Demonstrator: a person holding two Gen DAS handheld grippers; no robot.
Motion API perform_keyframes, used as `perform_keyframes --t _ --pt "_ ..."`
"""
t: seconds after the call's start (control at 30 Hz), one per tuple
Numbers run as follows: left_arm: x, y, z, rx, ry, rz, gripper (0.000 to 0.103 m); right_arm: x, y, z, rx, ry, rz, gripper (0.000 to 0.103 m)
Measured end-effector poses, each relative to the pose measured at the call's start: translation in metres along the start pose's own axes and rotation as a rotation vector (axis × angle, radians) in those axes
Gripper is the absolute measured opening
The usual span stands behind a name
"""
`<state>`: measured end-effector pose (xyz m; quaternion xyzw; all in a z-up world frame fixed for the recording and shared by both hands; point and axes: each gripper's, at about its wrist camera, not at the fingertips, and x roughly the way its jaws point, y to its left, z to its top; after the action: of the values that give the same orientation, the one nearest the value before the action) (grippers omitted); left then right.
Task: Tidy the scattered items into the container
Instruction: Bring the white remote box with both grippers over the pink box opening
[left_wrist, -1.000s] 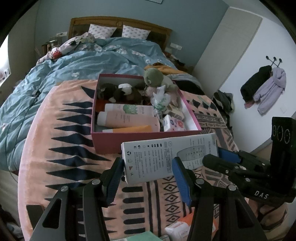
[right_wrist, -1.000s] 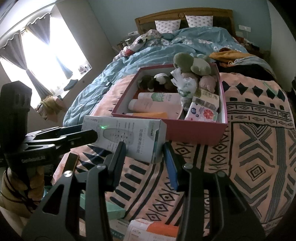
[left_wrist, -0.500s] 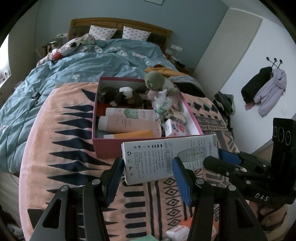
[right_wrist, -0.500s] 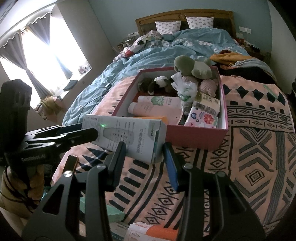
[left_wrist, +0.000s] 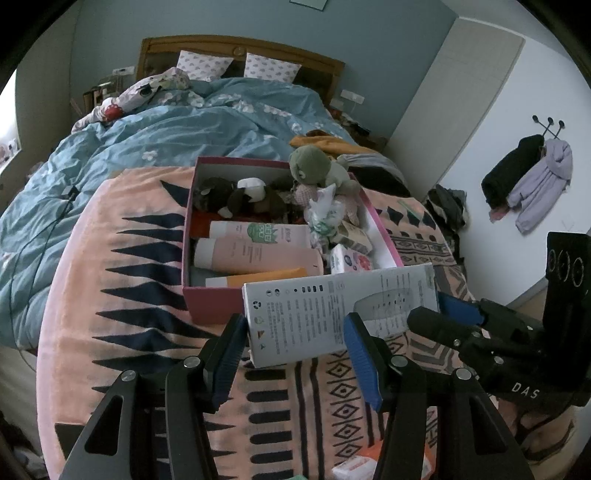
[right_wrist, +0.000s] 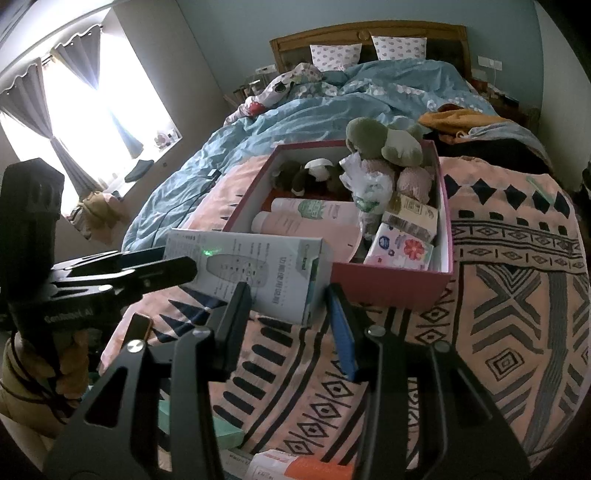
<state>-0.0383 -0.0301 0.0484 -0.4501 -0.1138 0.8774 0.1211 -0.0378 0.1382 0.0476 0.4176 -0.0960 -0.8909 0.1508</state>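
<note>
A long white printed carton (left_wrist: 332, 306) hangs in the air just in front of the pink box (left_wrist: 214, 302), held at both ends. My left gripper (left_wrist: 295, 339) is shut on its left end, and my right gripper (right_wrist: 291, 306) is shut on the other end, where the carton (right_wrist: 258, 269) shows a drawn remote. The pink box (right_wrist: 391, 284) sits on the patterned blanket and holds pink tubes (left_wrist: 255, 254), plush toys (left_wrist: 314, 170), a plastic bag and small packets.
The peach and black patterned blanket (left_wrist: 122, 295) covers the bed's foot. An orange and white packet (right_wrist: 295, 467) and a green box (right_wrist: 221, 432) lie near the front edge. A blue duvet (left_wrist: 147, 140) lies behind the box. Coats hang on the right wall.
Both grippers have lifted the carton and moved it towards the pink box. The box's contents now sit lower in both views.
</note>
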Motion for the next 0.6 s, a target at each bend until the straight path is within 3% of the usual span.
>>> perform_keyframes --t 0.6 --pt "0.01 0.004 0.011 0.005 -0.006 0.006 0.055 0.006 -0.003 0.006 0.003 -0.001 -0.002 0.046"
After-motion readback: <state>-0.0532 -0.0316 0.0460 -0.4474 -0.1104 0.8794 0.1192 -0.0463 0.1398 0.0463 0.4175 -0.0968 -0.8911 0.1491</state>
